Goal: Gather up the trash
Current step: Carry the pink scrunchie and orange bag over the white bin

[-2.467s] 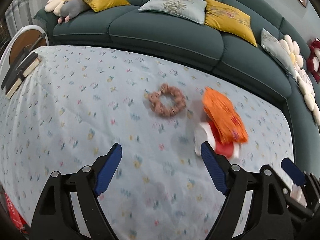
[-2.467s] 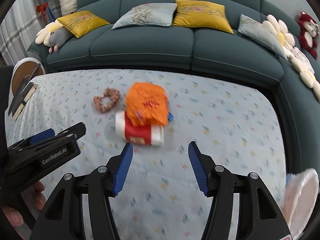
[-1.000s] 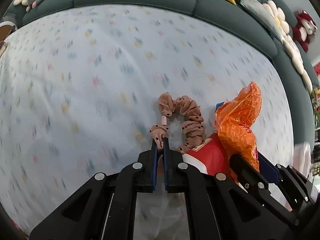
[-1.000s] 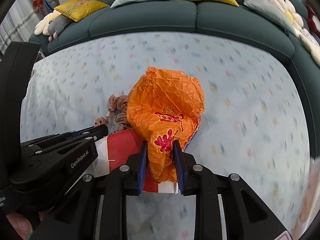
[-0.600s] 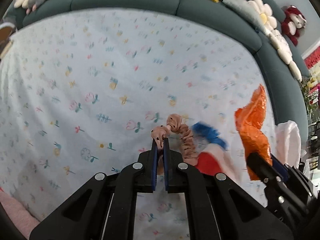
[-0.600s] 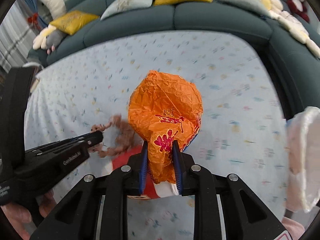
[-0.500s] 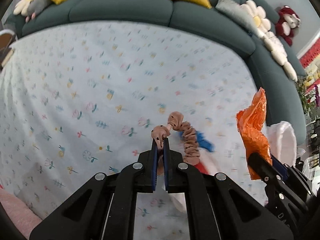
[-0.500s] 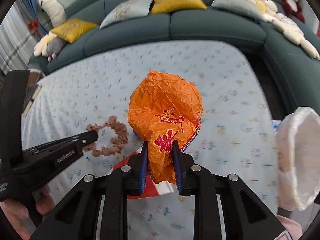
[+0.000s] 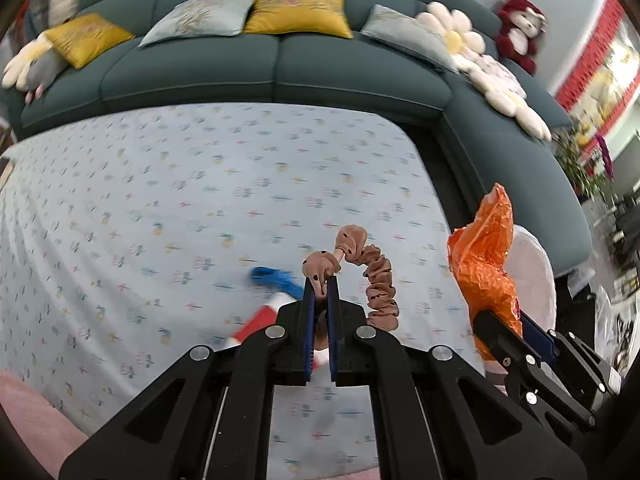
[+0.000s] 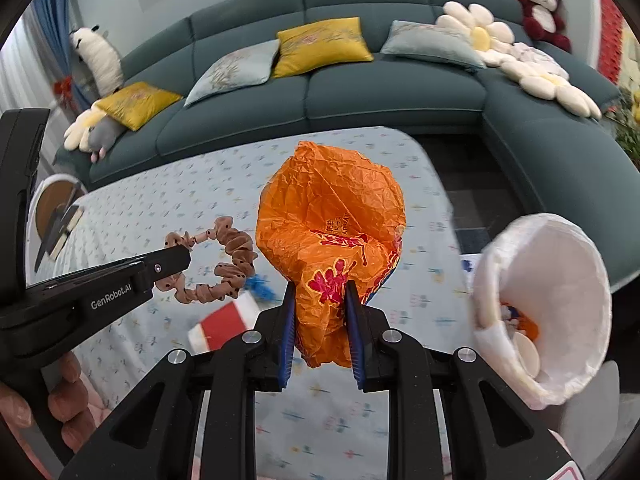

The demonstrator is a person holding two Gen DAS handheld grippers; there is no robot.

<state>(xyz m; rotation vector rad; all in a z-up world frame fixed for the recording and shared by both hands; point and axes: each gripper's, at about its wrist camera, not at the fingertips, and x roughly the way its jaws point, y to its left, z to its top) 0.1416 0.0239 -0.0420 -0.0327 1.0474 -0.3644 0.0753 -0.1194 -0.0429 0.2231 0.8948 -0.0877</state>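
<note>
My left gripper (image 9: 320,284) is shut on a brown dotted scrunchie (image 9: 372,276) and holds it above the table; it also shows in the right wrist view (image 10: 216,264). My right gripper (image 10: 320,292) is shut on a crumpled orange wrapper (image 10: 328,232), lifted clear of the table; the wrapper also shows in the left wrist view (image 9: 484,256). A white-lined trash bin (image 10: 548,300) stands to the right of the wrapper with some trash inside. A red and white can (image 10: 222,320) and a blue scrap (image 10: 260,284) lie on the table below.
The table has a pale floral cloth (image 9: 160,200). A dark teal sofa (image 10: 360,92) with cushions and plush toys curves behind and to the right. A round stool with books (image 10: 56,208) stands at the far left.
Both grippers have risen and swung right with the scrunchie and the wrapper. The can and blue scrap stayed on the table. The trash bin has come further into view.
</note>
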